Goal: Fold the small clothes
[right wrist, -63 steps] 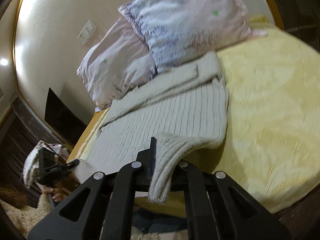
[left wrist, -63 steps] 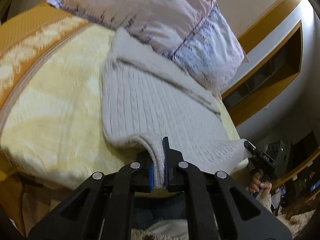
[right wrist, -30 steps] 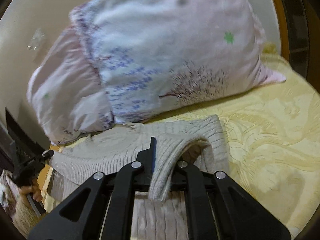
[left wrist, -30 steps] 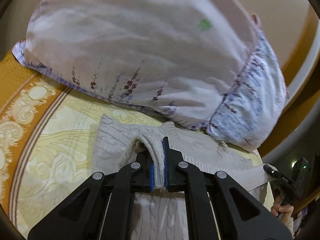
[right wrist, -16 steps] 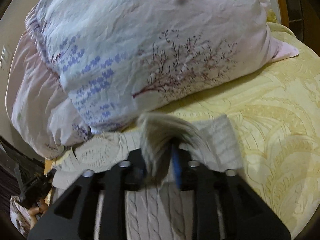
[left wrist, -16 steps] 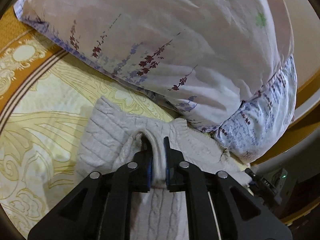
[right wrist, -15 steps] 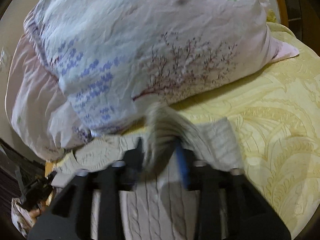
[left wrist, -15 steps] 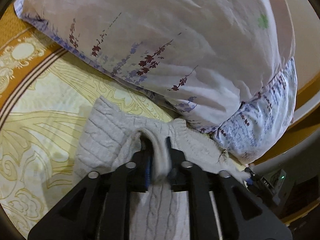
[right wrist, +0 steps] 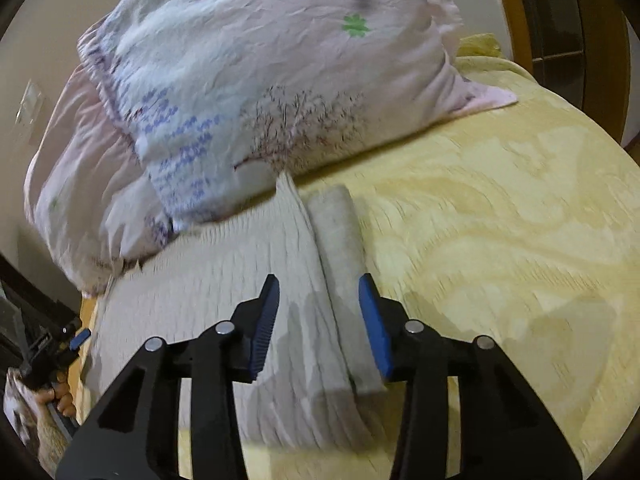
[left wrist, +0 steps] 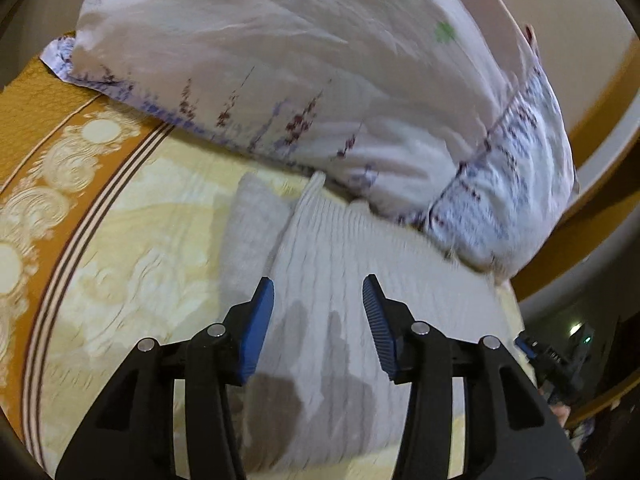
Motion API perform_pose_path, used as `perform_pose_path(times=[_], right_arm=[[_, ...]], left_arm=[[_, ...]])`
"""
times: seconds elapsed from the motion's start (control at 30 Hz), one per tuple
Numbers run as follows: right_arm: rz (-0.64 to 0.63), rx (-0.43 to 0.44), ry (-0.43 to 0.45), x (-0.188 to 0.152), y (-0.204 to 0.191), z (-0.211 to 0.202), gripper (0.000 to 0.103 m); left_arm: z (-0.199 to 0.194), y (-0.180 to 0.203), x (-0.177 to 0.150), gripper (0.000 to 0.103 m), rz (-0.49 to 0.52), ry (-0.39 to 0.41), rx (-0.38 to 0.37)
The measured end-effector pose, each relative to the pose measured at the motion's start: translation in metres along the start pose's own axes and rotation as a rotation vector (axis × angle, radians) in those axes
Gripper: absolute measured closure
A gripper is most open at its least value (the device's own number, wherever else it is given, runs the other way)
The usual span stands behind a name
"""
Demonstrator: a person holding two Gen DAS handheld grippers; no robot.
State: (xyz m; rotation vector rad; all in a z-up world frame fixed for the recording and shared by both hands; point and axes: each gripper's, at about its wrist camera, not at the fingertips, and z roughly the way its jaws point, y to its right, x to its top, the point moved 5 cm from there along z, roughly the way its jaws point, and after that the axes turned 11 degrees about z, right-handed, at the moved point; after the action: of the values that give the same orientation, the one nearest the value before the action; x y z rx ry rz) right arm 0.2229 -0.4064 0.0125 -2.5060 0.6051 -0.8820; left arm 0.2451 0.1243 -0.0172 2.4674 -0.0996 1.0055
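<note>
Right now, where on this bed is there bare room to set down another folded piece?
The yellow patterned bedspread lies bare to the right of the folded grey knit sweater, below the floral pillow's corner. A narrower strip runs between the sweater and the orange border. Crowded where the sweater meets the pillows.

The black left gripper with blue pads (left wrist: 318, 300) has just been opening, nothing gripped. The matching right gripper (right wrist: 319, 296), jaws apart, has just been closing slightly, also unclamped.

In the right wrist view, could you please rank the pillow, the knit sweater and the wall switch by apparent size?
1. pillow, largest.
2. knit sweater, though it lies nearer the camera and the gripper hides part of it, so this order is unsure.
3. wall switch, clearly smallest.
</note>
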Motion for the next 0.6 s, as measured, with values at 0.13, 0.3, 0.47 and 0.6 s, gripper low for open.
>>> perform_pose_path(times=[0.13, 0.3, 0.47, 0.6], right_arm=[[-0.051, -0.004, -0.020, -0.019, -0.001, -0.007, 0.063], [-0.090, -0.063, -0.011, -0.030, 0.006, -0.007, 0.067], [-0.147, -0.096, 0.004, -0.036, 0.003, -0.004, 0.090], [-0.127, -0.066, 0.025, -0.036, 0.000, -0.016, 0.096]], left_arm=[[-0.009, 0.003, -0.016, 0.056, 0.067, -0.003, 0.035], [-0.006, 0.002, -0.029, 0.058, 0.086, -0.029, 0.066], [0.001, 0.001, -0.038, 0.079, 0.085, -0.054, 0.079], [-0.001, -0.003, -0.041, 0.094, 0.053, -0.054, 0.060]])
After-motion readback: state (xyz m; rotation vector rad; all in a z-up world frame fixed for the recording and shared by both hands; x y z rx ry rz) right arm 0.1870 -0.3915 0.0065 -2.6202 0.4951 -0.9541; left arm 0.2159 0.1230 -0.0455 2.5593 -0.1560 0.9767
